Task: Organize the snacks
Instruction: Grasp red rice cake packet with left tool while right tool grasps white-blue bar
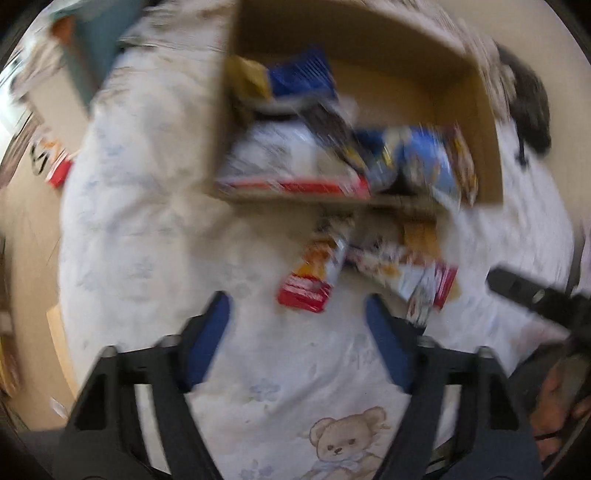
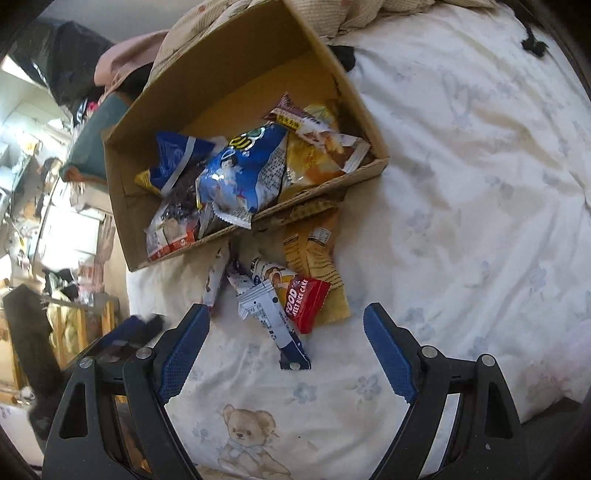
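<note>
A cardboard box (image 2: 354, 92) lies on a white bedsheet and holds several snack packets, among them a blue bag (image 2: 243, 173). In front of it loose snacks lie on the sheet: a red rice cake packet (image 2: 306, 302), a white and blue bar (image 2: 273, 325) and an orange packet (image 2: 314, 254). My right gripper (image 2: 288, 317) is open and empty, just short of the loose pile. The left wrist view is blurred. My left gripper (image 1: 299, 306) is open and empty, near a red packet (image 1: 306, 291), with the box (image 1: 487, 122) beyond.
The bedsheet (image 2: 461, 184) has a teddy bear print (image 2: 247, 435) near me. A beige blanket (image 2: 388, 14) lies behind the box. Cluttered furniture and a floor (image 2: 44, 221) lie off the bed's left side. The other gripper's black body (image 1: 535, 295) shows at right in the left wrist view.
</note>
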The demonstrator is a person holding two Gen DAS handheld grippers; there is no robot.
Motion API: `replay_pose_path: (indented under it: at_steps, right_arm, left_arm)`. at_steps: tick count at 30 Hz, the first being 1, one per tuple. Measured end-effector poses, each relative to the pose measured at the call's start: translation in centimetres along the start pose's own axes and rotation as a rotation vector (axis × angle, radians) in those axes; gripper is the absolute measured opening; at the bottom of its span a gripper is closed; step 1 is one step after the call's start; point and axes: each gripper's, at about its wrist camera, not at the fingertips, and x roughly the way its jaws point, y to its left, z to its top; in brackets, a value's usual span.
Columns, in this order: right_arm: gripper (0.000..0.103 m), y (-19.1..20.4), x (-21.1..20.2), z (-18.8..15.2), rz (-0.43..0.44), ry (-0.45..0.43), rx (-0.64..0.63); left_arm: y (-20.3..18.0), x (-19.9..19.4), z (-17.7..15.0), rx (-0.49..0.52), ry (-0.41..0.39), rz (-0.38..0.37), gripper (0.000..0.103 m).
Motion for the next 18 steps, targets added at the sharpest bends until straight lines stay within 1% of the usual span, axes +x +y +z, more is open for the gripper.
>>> replay_pose_path:
  at_steps: [2, 4, 6, 8, 10, 11, 13, 14, 15, 17, 18]
  right_arm:
    - [0.088, 0.0, -0.1, 0.0, 0.004, 0.0, -0.003]
    - [0.088, -0.4, -0.4, 0.1, 0.008, -0.001, 0.002]
    - [0.088, -0.8, -0.6, 0.2, 0.004, -0.006, 0.007]
    - [0.088, -1.3, -0.8, 0.3, 0.002, -0.011, 0.02]
    - [0.088, -1.8, -1.0, 0.3, 0.006, -0.012, 0.042]
    - [0.088, -2.0, -1.0, 0.2, 0.006, -0.01, 0.048]
    - [0.088, -2.0, -0.9, 0.1, 0.003, -0.003, 0.045]
    - [0.088, -1.9, -0.8, 0.1, -0.002, 0.002, 0.038]
    - [0.088, -1.9, -0.7, 0.1, -0.005, 0.007, 0.032]
    - [0.088, -1.7, -0.5, 0.0, -0.009, 0.016, 0.024]
    - [0.088, -1.6, -0.4, 0.0, -0.011, 0.019, 0.022]
  left_arm:
    - [-0.9, 1.4, 0.1, 0.028, 0.033, -0.004, 0.057]
    - [-1.7, 2.2, 0.6, 0.048, 0.034, 0.001, 0.057]
    - [-2.3, 3.3, 1.0, 0.076, 0.034, 0.025, 0.057]
    - [-3.0, 4.3, 1.5, 0.105, 0.038, 0.032, 0.057]
    - [-3.8, 5.4, 1.8, 0.146, 0.045, 0.048, 0.057]
    - [-4.2, 5.8, 2.0, 0.163, 0.04, 0.052, 0.055]
    - [-4.5, 6.2, 2.3, 0.185, 0.036, 0.06, 0.045]
    - [-4.7, 6.4, 2.5, 0.197, 0.035, 0.071, 0.032]
    - [-4.7, 6.4, 2.5, 0.205, 0.036, 0.08, 0.025]
    - [-4.4, 6.2, 2.3, 0.201, 0.04, 0.075, 0.022]
    - [-4.2, 5.9, 2.2, 0.198, 0.042, 0.069, 0.015]
